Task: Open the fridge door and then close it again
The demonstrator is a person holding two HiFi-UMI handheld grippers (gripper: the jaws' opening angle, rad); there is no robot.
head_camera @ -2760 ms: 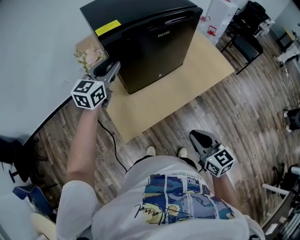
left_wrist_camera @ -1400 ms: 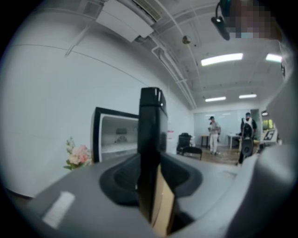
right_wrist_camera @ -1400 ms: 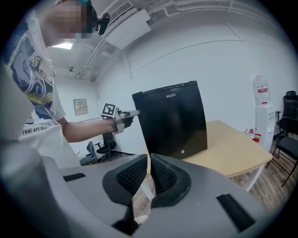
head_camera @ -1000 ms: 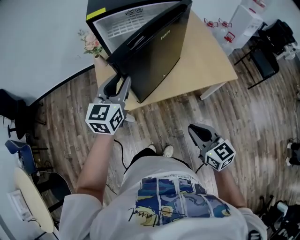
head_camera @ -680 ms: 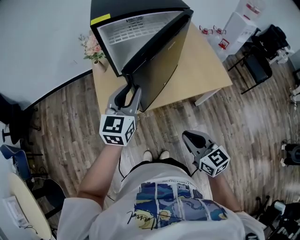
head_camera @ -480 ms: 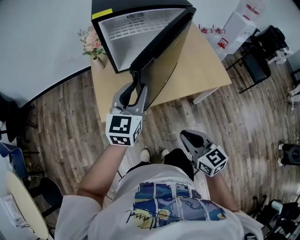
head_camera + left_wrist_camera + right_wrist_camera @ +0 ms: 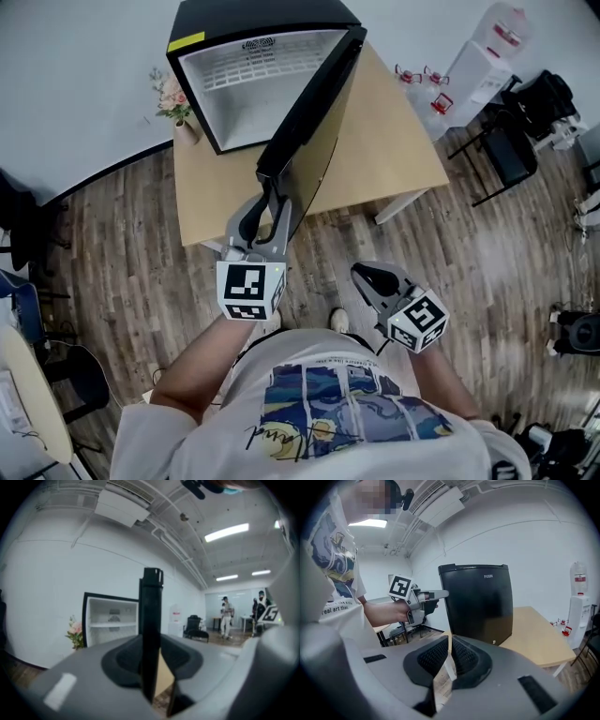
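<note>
Clamping the free edge of the fridge door (image 7: pixel 319 131), left gripper (image 7: pixel 270 192), jaws having just closed in on it, door standing wide open on the black fridge (image 7: pixel 262 17) atop the wooden table (image 7: pixel 398 141), right gripper (image 7: pixel 366 275) idle, jaws together, empty.

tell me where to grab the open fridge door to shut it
Its free vertical edge, from the front, one jaw per face: the fridge door is a thin slab, edge-on, hinged at the far end. The left tongs, jaws just closing, clasp it there.
</note>
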